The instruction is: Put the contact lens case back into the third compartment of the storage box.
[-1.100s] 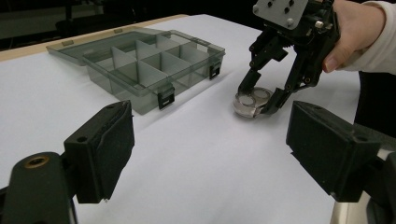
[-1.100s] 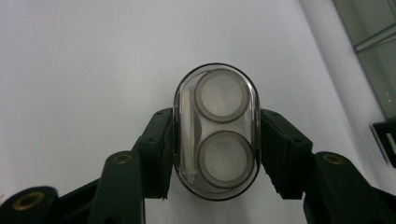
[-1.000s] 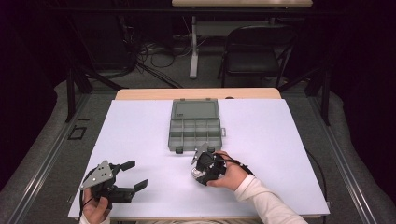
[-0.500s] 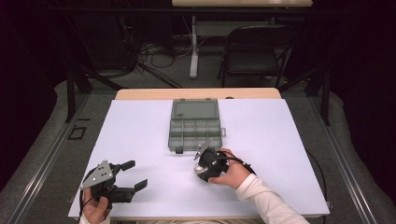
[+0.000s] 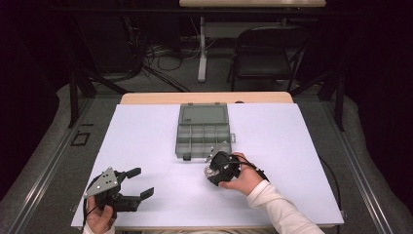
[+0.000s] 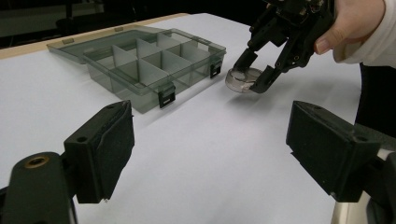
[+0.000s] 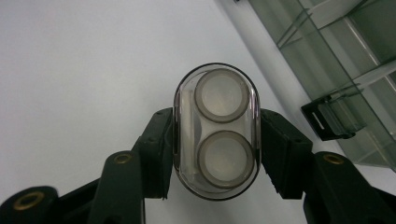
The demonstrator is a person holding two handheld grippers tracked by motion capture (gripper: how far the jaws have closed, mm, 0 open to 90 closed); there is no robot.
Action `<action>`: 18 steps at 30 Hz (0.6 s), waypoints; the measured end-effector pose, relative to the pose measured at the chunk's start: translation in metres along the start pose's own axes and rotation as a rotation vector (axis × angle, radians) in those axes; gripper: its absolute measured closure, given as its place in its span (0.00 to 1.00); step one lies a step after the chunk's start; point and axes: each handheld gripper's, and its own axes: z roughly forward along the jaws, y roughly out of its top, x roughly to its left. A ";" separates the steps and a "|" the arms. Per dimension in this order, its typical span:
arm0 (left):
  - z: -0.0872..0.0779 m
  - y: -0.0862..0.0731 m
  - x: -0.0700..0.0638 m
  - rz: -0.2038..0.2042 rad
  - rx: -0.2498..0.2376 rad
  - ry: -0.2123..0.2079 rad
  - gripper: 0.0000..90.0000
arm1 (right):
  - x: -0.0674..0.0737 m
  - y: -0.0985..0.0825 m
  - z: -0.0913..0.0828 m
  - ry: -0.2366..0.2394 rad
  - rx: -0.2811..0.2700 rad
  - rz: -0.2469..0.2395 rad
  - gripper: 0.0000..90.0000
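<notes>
1. The right tool [image 7: 215, 144] is clamped across the short sides of a small clear plastic oval case with two round wells [image 7: 215, 132]. Taking it across its narrow width probably gives the pads flat walls to press on and keeps the case level.
2. In the high view, the case [image 5: 213, 169] sits low over the white counter [image 5: 292, 146], at about five o'clock from the smoky grey plastic compartment box with its lid laid open [image 5: 202, 137]. It is just beside the box's front edge, likely staged for one of the open cells.
3. The box's lid lies back toward twelve o'clock, so every cell is reachable from the near side.
4. The left tool [image 5: 139, 184], at about seven o'clock on the counter, has its jaws apart and empty, parked well away, seemingly to leave the right hand [image 5: 243, 178] room.
</notes>
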 end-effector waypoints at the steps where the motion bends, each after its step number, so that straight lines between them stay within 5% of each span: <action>1: 0.000 0.000 0.000 0.000 0.000 -0.001 0.18 | -0.001 0.000 -0.001 -0.002 -0.002 0.002 0.54; 18: 0.000 0.000 0.000 0.000 0.001 0.001 0.18 | -0.017 0.008 -0.015 -0.046 -0.054 0.065 0.54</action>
